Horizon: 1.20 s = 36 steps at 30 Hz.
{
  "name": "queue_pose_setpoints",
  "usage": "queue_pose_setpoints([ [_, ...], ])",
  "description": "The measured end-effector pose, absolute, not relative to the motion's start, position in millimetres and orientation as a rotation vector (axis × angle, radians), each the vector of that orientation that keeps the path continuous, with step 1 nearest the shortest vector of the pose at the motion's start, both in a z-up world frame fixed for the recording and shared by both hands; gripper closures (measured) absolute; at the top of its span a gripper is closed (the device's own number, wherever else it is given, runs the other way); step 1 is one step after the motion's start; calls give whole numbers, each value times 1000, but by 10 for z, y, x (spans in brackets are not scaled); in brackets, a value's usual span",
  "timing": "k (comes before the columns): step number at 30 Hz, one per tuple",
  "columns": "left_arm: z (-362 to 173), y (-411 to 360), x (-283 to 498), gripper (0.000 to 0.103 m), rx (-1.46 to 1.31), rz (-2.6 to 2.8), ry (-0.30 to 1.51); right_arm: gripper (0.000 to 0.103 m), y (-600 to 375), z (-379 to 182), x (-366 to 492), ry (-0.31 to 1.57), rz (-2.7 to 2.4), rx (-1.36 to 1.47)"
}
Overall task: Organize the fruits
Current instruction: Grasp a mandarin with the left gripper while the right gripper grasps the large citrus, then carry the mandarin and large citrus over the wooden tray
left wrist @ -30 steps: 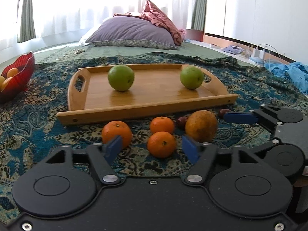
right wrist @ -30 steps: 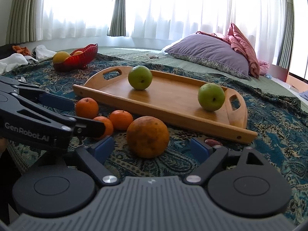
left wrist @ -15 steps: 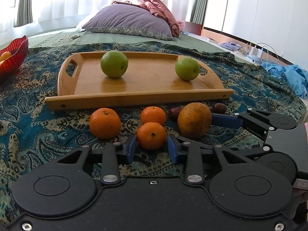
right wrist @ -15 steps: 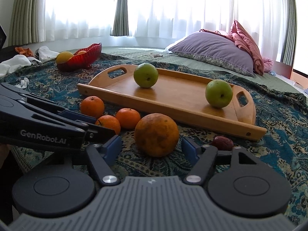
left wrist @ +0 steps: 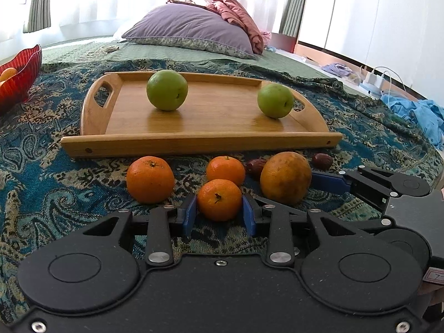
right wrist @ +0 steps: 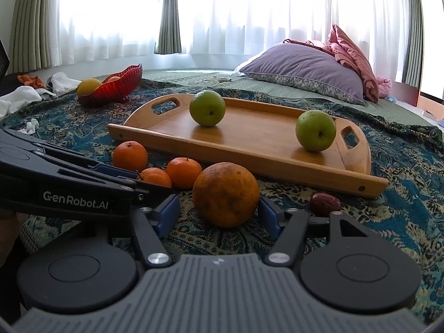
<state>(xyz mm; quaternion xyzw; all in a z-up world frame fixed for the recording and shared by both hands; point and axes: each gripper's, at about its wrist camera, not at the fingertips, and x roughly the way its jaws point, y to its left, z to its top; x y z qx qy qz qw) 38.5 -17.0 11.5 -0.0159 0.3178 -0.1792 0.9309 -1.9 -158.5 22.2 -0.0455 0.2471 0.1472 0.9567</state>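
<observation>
The left gripper [left wrist: 219, 215] has its blue pads drawn in narrow on either side of a small orange mandarin with a dark stem [left wrist: 219, 199], which sits on the blue-and-gold paisley cloth [left wrist: 50, 194] spread over the bed. The pads appear to touch the fruit's sides, though the low angle leaves the contact itself unclear.

Just behind that fruit lies a second small mandarin [left wrist: 226, 170], and off to its left a larger round orange mandarin [left wrist: 150, 179], a little apart from the pair.

The right gripper [right wrist: 219, 212] stands wider, its blue pads flanking a big, dull, brown-mottled orange [right wrist: 226, 194]; the right pad is at or near the skin, while a gap shows on the left side. In the right wrist view the left gripper's black body reaches in from the left and hides part of the held mandarin.

Two dark red wrinkled dates lie near the big orange: one [right wrist: 325, 204] beside the right gripper's right finger, the other [left wrist: 254, 166] half hidden behind the orange.

Beyond the row of fruit a rectangular wooden tray with cut-out handles [left wrist: 199, 143] lies with its near rim just past the mandarins. It holds two green round fruits: one [left wrist: 167, 90] toward the far left, one [left wrist: 275, 100] by the right handle.

A red glass bowl [right wrist: 122, 87] holding yellow-orange fruit sits at the cloth's far left, and a purple pillow [right wrist: 302, 72] lies beyond the tray.
</observation>
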Motion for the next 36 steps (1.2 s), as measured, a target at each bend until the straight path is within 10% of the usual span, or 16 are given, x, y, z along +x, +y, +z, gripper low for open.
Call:
queue_pose_setpoints([
  [13, 165, -178, 321, 71, -33, -357, 608, 47, -1606, 215, -72, 468, 281, -77],
  [36, 562, -32, 578, 71, -11, -249, 522, 49, -1852, 553, 6, 395, 168, -37],
])
